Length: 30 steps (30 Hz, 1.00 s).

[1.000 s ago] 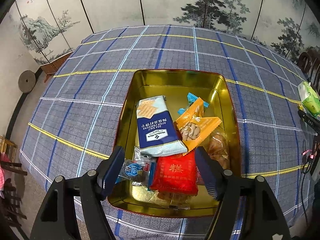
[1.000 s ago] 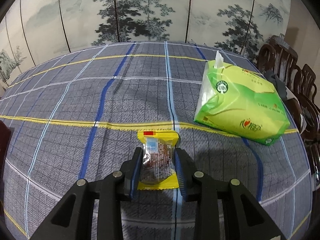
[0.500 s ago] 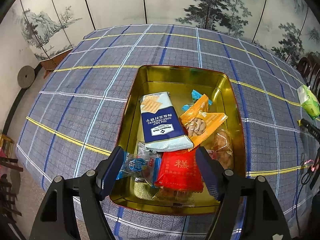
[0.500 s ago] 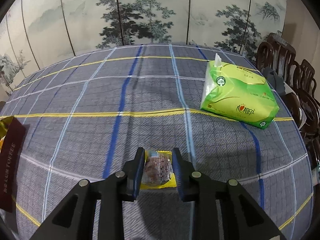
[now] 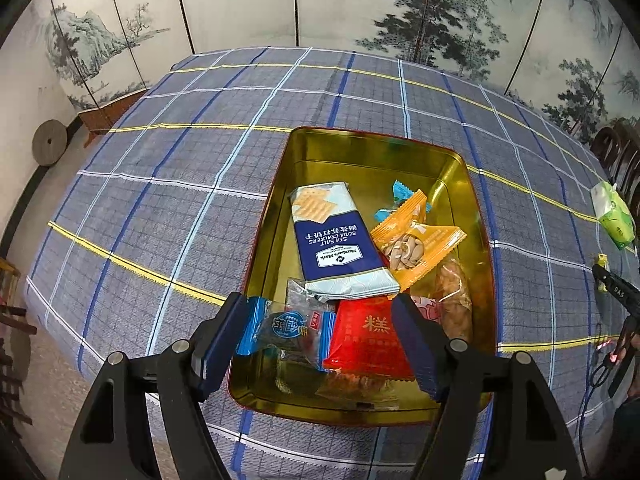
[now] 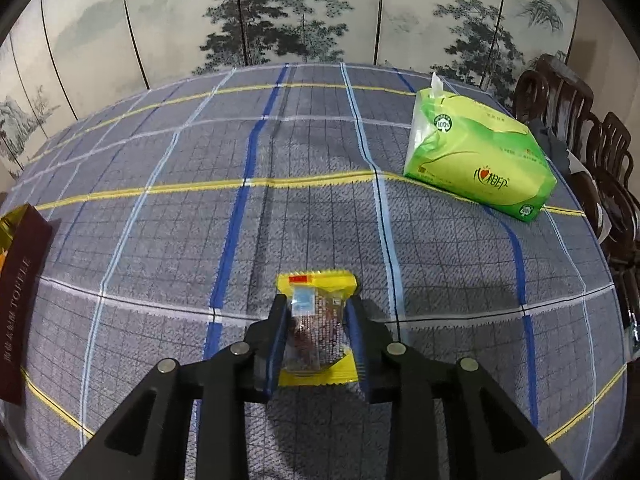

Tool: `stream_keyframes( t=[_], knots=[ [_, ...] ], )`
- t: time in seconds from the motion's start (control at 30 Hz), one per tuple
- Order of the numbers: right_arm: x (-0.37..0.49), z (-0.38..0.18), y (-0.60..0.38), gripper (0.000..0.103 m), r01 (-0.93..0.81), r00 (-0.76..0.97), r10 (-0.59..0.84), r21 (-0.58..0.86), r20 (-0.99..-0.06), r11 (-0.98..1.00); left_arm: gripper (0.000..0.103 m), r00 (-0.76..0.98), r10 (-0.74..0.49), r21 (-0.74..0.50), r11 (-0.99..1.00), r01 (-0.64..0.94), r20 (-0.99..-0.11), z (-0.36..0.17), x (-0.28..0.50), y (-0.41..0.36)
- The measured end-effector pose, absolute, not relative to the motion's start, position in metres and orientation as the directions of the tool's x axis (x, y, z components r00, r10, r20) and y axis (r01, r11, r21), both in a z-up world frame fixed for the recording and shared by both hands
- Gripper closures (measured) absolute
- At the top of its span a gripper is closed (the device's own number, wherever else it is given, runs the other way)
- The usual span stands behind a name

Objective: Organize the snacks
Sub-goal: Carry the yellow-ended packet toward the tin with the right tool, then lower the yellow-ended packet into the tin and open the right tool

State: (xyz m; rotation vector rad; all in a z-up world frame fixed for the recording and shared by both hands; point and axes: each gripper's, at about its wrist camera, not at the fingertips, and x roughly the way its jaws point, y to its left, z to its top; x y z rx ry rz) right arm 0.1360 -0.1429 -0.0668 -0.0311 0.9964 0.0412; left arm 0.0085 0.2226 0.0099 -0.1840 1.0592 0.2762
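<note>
The right gripper [image 6: 316,334] pinches a small yellow-edged snack packet [image 6: 316,330] across its middle, likely light, crinkly, slippery and crushable, while the left gripper [image 5: 320,334] hangs spread and empty over the gold tin [image 5: 478,216].

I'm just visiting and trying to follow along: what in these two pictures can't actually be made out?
- Left wrist view: snacks at the gold tin's near end lie buried under the red packet and the left hand-held gripper.
- Left wrist view: the right hand-held gripper is small and cut off at the edge.
- Right wrist view: the tin's dark red wall is cut off at the left edge.
- Right wrist view: print on the yellow snack packet is too small.
</note>
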Motion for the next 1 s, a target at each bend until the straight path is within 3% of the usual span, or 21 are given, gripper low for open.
stream_keyframes(
  t=[0.57, 1.0],
  knots=[
    [0.126, -0.057, -0.114, 0.077, -0.096, 0.556, 0.005, -0.058, -0.831, 0.994, 0.031, 0.473, 0.134, -0.027, 0.948, -0.317, -0.871, 0.014, 0.000, 0.229],
    [0.108, -0.014, -0.025, 0.077, -0.274, 0.576, 0.187, 0.028, -0.796, 0.961, 0.029, 0.469, 0.136, -0.050, 0.931, -0.363, -0.873, 0.012, -0.018, 0.246]
  ],
)
